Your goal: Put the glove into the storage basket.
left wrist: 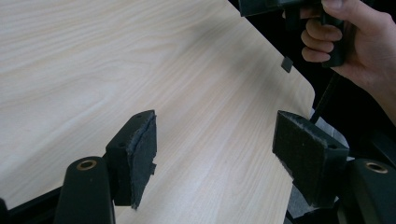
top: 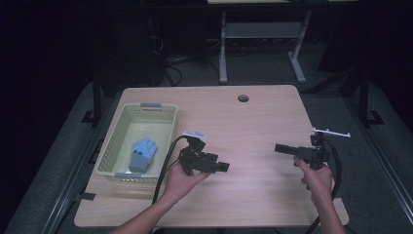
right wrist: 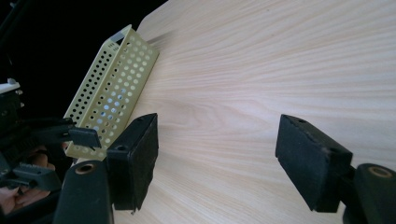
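Jaws standing wide and empty on left gripper (top: 225, 167) and right gripper (top: 278, 147), both hovering over table (top: 253, 122), blue item (top: 142, 153) lying in basket (top: 109, 146).

Your hand-held gripper (top: 225, 167) | black body, padded jaws, brass pivot screws | black cable | your forearms bare

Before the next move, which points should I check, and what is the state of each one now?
1. Left gripper jaws open, nothing between them: ok.
2. Right gripper jaws open, nothing between them: ok.
3. Blue object lies inside the green basket: ok.
4. Basket stands fully on the table: ok.
5. The two grippers are apart: ok.
6. What the blue object is: cannot tell.
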`<state>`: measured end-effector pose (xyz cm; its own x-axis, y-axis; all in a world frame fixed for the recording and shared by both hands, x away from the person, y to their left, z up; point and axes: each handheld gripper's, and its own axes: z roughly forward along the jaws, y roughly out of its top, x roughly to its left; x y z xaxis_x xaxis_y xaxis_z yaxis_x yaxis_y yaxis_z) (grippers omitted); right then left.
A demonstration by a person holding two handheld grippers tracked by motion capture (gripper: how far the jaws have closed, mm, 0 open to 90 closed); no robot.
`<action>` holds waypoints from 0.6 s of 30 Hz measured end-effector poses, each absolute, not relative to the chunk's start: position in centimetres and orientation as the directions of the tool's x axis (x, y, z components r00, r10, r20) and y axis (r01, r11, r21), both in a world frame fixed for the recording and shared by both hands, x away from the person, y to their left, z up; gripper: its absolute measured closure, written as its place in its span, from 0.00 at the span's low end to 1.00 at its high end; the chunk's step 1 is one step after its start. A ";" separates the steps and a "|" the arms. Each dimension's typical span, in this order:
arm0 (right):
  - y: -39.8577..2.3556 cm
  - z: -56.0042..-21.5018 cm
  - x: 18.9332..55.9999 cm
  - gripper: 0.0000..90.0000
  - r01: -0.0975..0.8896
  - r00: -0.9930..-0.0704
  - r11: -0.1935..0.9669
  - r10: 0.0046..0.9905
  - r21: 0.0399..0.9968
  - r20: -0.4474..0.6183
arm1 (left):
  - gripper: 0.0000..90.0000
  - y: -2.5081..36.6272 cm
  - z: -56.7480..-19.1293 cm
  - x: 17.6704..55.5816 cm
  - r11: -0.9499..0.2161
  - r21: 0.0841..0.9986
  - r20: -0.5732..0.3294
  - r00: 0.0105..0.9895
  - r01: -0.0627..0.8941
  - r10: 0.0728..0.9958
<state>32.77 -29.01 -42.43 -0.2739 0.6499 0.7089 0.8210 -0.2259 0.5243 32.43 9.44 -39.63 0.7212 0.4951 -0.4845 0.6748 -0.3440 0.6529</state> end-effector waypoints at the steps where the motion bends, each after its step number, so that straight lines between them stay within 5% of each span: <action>1: -29.2 -42.6 32.7 0.33 0.821 -0.273 -0.225 0.652 0.525 0.707 | 0.33 9.1 -39.8 32.2 -0.348 0.658 -0.481 0.728 0.668 0.488; 18: -30.7 -44.6 30.2 0.33 0.818 -0.269 -0.233 0.652 0.525 0.709 | 0.31 7.9 -41.6 30.4 -0.367 0.665 -0.493 0.751 0.651 0.439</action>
